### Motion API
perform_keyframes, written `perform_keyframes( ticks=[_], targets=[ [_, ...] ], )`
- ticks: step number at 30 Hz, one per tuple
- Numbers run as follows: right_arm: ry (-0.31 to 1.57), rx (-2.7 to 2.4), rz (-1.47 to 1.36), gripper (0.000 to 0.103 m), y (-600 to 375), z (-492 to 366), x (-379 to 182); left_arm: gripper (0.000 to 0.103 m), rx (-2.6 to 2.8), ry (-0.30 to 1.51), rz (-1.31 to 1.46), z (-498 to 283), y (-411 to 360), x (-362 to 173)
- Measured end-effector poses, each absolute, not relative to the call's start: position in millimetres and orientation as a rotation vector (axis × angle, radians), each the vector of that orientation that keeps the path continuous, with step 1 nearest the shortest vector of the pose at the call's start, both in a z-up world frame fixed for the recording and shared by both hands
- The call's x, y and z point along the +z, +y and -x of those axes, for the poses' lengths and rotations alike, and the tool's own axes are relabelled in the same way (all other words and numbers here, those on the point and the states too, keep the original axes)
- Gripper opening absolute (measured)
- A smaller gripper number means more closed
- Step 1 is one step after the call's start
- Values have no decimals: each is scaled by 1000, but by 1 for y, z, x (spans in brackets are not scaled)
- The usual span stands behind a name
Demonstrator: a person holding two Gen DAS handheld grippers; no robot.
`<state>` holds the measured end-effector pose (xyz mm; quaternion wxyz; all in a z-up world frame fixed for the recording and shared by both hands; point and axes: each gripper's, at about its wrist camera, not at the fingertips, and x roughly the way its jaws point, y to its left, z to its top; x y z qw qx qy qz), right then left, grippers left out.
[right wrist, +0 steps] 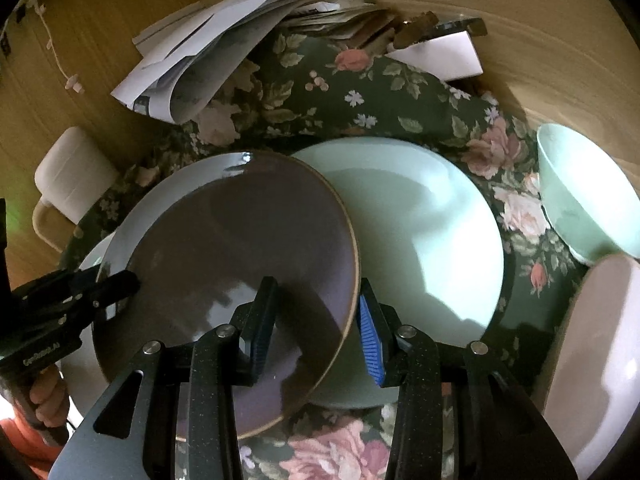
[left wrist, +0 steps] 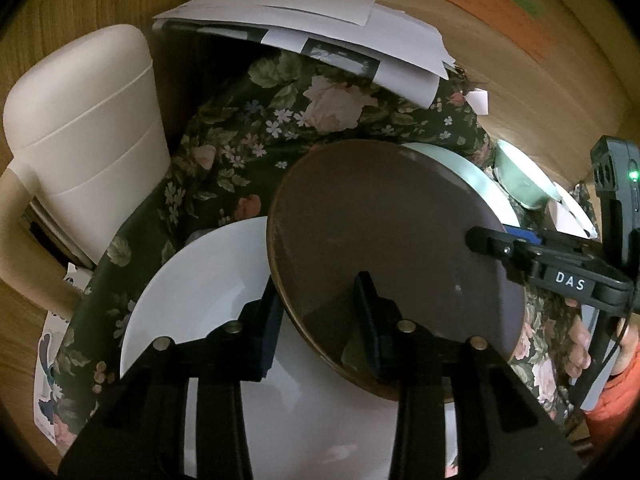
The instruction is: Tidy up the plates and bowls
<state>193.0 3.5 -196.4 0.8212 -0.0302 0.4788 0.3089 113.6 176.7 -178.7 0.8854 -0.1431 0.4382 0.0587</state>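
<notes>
A brown plate [left wrist: 392, 240] hangs tilted above the floral cloth, held by both grippers. My left gripper [left wrist: 318, 292] is shut on its near rim, one finger under it and one on top. The right gripper [left wrist: 480, 238] grips the opposite edge. In the right wrist view the brown plate [right wrist: 240, 248] runs between the fingers of my right gripper [right wrist: 316, 288], and the left gripper [right wrist: 124, 280] clamps its left edge. Below lie a white plate [left wrist: 200, 288] and a pale green plate [right wrist: 420, 232]. A green bowl [right wrist: 580, 200] stands tilted at the right.
A stack of papers [left wrist: 320, 28] lies at the back of the floral cloth [left wrist: 240, 152]. A cream plastic container [left wrist: 88, 140] stands at the left, and a pinkish-white plate [right wrist: 592, 360] at the right edge. Wood surface [right wrist: 560, 60] lies all around. A hand in an orange sleeve [left wrist: 616, 392] holds the right gripper.
</notes>
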Motion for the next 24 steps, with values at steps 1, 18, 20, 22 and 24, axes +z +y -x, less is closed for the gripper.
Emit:
perform_keyframes(
  ticks=[1, 18, 20, 22, 24],
  targets=[
    [1016, 657, 64, 36, 4, -194, -196, 36, 119, 911, 294, -114, 176, -178],
    [972, 638, 65, 35, -16, -175, -187, 36, 107, 908, 304, -111, 166, -173],
    [963, 630, 59, 35, -18, -171, -185, 36, 103, 903, 311, -109, 164, -172],
    [951, 625, 53, 35, -23, -167, -182, 36, 95, 894, 314, -107, 161, -169],
    [942, 621, 45, 35, -28, -163, -179, 36, 88, 886, 313, -105, 158, -167]
  ],
)
